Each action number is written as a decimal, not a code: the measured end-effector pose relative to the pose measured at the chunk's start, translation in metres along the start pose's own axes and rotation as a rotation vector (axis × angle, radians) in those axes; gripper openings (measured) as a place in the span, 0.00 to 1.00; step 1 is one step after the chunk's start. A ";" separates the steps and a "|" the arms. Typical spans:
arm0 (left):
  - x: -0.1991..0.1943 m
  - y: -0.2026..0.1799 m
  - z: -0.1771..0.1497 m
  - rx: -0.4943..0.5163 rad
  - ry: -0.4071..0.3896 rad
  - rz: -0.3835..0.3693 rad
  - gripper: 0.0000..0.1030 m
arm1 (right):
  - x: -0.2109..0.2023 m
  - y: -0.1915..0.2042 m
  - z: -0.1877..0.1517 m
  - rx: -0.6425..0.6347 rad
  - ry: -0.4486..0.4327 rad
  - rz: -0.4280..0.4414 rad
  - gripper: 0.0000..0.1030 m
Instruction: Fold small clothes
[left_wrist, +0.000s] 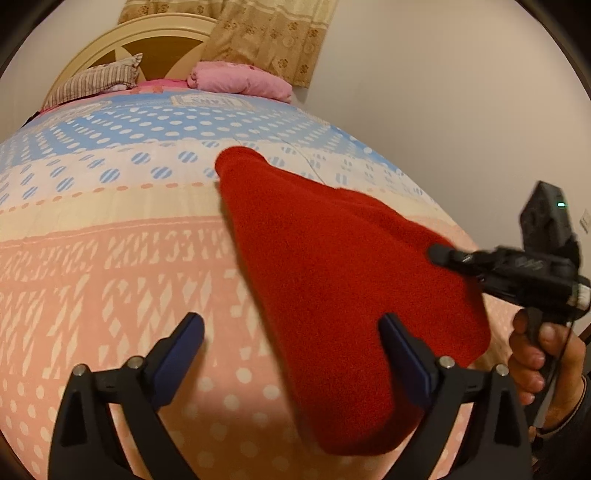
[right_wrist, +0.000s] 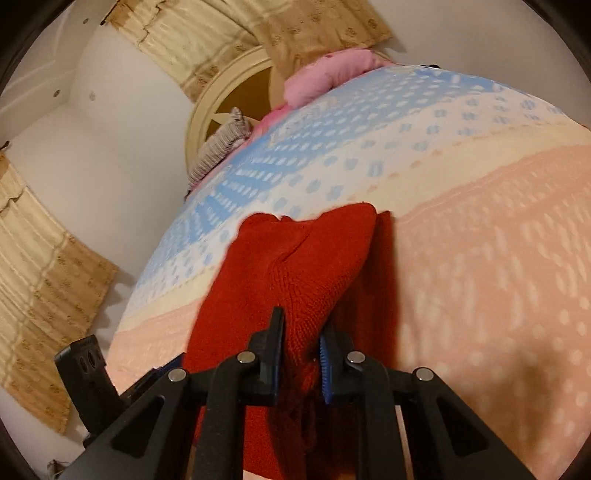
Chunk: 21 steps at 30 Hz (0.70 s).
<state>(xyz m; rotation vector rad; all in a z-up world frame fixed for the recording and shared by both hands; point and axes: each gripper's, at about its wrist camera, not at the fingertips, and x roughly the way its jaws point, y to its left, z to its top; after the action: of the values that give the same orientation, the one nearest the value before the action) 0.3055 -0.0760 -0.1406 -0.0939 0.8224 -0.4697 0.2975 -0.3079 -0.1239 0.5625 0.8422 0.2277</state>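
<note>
A red knitted garment (left_wrist: 332, 266) lies partly on the patterned bedspread (left_wrist: 110, 266), with one part lifted. My left gripper (left_wrist: 291, 332) is open and empty; its right finger sits at the garment's edge. My right gripper (right_wrist: 303, 332) is shut on a fold of the red garment (right_wrist: 306, 258) and lifts it off the bed. In the left wrist view the right gripper (left_wrist: 443, 254) comes in from the right, its tips at the garment's right side.
A striped pillow (left_wrist: 96, 81) and a pink folded blanket (left_wrist: 240, 79) lie at the headboard (left_wrist: 122, 40). A tan curtain (left_wrist: 266, 33) hangs behind. The wall (left_wrist: 443, 92) runs along the bed's right side. The left gripper's body (right_wrist: 88, 376) shows at lower left.
</note>
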 end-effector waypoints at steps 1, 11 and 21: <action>0.001 -0.003 0.000 0.008 0.007 0.011 0.95 | 0.005 -0.005 -0.002 0.001 0.019 -0.019 0.16; -0.009 -0.006 0.003 0.002 -0.043 0.049 0.95 | -0.015 0.008 0.017 -0.051 -0.115 -0.089 0.41; 0.014 0.001 0.006 -0.022 0.018 0.144 1.00 | 0.046 0.023 0.009 -0.192 0.132 0.040 0.39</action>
<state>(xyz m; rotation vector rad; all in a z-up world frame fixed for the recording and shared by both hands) 0.3188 -0.0817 -0.1461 -0.0508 0.8457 -0.3262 0.3347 -0.2733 -0.1355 0.3877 0.9260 0.3819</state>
